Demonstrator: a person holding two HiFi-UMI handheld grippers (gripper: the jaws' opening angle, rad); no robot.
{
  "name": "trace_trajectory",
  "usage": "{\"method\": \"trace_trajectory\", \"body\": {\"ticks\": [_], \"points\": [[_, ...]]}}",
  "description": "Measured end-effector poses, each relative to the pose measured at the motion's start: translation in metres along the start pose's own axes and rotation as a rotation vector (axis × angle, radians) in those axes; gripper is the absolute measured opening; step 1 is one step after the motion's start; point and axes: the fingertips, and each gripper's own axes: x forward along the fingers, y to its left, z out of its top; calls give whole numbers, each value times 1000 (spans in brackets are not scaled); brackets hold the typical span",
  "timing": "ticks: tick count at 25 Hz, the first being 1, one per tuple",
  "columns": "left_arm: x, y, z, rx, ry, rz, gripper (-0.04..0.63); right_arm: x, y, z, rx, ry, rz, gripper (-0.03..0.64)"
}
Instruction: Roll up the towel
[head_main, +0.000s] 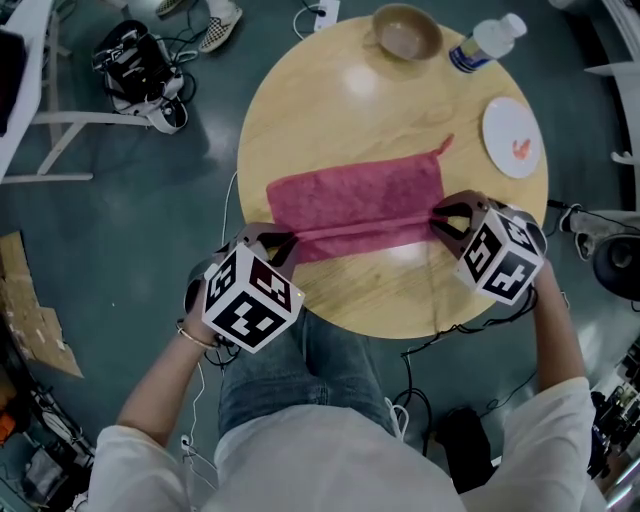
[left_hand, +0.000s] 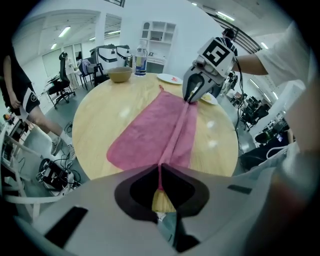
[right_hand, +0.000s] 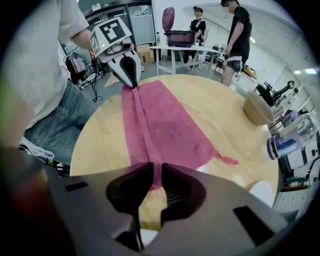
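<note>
So at the lower left of the head view, the left gripper (head_main: 287, 244) is clamped down tight on the near left corner of the towel (head_main: 360, 198). Its own view shows the jaws pretty much together with just a thin strip of pink cloth pinched between them.

The towel itself lies spread across the middle of the round table (head_main: 330, 100), long side running left to right. There's a narrow ridge along the near edge, stretched taut between the two grippers. That ridge looks like the very first turn and nothing more. The rest of the cloth is still flat, so I'd say nearly all the rolling is left.

Over on the right, the right gripper (head_main: 441, 221) has the other near corner, jaws nearly together with the pink edge caught in the slim gap.
</note>
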Motion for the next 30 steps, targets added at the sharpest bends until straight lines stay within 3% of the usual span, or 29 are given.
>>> {"method": "trace_trajectory", "body": {"ticks": [5,9,13,16,22,30], "points": [[-4,1,0,-5,-17,7,33,-5,-4,3,19,-38,-20,100],[-21,8,-2,-28,-31,22,40,-22,-8,3,24,-64,-63,101],[-40,5,-5,-2,-34,49,57,-41,1,3,16,-87,-94,100],[-44,-14,-5,68,-40,38,79,-41,21,3,-19,-84,-63,100],[-19,-35,-8,308,0,75,97,-18,40,-3,-80,-53,-31,99],[2,-37,-16,357,52,76,92,-1,38,-9,-111,-41,-55,95]]}}
